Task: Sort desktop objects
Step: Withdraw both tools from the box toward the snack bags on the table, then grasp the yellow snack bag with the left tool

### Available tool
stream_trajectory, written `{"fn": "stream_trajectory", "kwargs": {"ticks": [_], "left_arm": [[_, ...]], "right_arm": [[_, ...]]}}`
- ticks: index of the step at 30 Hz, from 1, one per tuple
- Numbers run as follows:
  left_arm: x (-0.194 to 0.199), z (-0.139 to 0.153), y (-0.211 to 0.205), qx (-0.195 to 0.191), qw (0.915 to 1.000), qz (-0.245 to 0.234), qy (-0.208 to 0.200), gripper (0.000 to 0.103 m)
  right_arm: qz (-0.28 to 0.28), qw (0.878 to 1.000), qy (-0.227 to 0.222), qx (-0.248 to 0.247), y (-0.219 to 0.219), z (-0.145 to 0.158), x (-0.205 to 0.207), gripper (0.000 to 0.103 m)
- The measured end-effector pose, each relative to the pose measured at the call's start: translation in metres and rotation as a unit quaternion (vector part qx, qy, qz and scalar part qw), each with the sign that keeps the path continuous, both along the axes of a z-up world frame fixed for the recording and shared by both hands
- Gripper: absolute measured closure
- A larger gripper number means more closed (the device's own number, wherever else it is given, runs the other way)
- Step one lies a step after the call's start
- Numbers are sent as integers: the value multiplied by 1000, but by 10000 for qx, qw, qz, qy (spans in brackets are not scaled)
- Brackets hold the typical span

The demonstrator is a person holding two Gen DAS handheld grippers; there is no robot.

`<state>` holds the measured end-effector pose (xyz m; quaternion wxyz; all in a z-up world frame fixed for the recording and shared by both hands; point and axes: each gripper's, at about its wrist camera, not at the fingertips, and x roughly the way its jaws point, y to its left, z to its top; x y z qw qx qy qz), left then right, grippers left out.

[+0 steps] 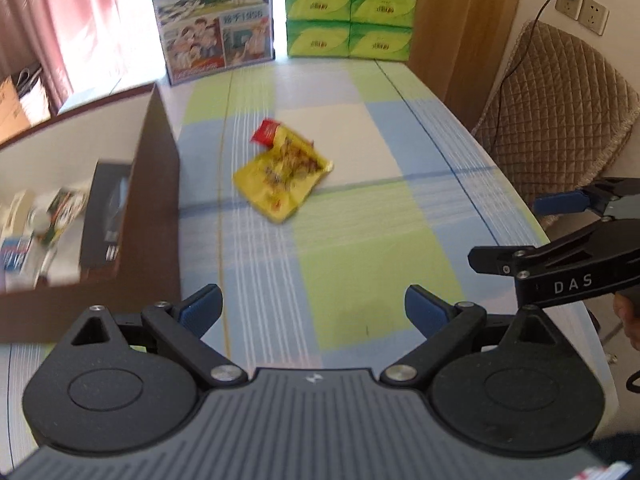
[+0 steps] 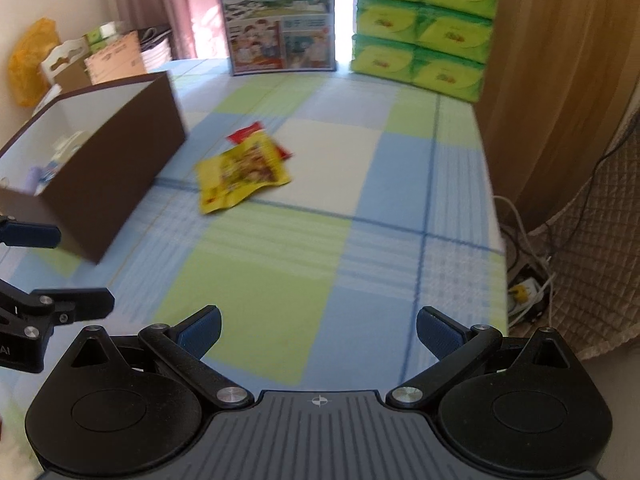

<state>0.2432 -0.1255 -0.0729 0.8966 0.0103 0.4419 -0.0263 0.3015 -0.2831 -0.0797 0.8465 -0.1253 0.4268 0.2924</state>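
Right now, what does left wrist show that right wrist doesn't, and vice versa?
Only left wrist: wall sockets with a plugged cable, and a black box inside the brown box.

Only right wrist: a power strip with cables on the floor, and a yellow bag beyond the brown box.

Both: yellow snack packet lying on the checked tablecloth over a red packet, milk carton, green tissue packs, quilted chair, and both claws open and empty: left claw, right claw.
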Motion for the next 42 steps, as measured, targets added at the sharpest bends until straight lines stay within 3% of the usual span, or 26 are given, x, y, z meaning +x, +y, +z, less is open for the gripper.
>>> {"fn": "stream_trajectory", "kwargs": {"ticks": [9, 24, 30, 35, 42], "left_arm": [[86, -17, -5, 391, 9992, -85, 40, 7], [193, -61, 2, 952, 9918, -569, 640, 7], [211, -79, 4, 968, 9889, -725, 862, 7], [211, -83, 5, 773, 9903, -789, 839, 17], [192, -80, 2, 804, 9909, -774, 750, 27]], "right_arm": [[-259, 9996, 58, 1, -1, -14, 62, 2], [-544, 9980, 332, -8, 6, -36, 125, 2], [-666, 9970, 397, -11, 2, -38, 132, 2], [-719, 9966, 413, -25, -2, -40, 134, 2], [-664, 9969, 431, -31, -3, -41, 132, 2]]}}
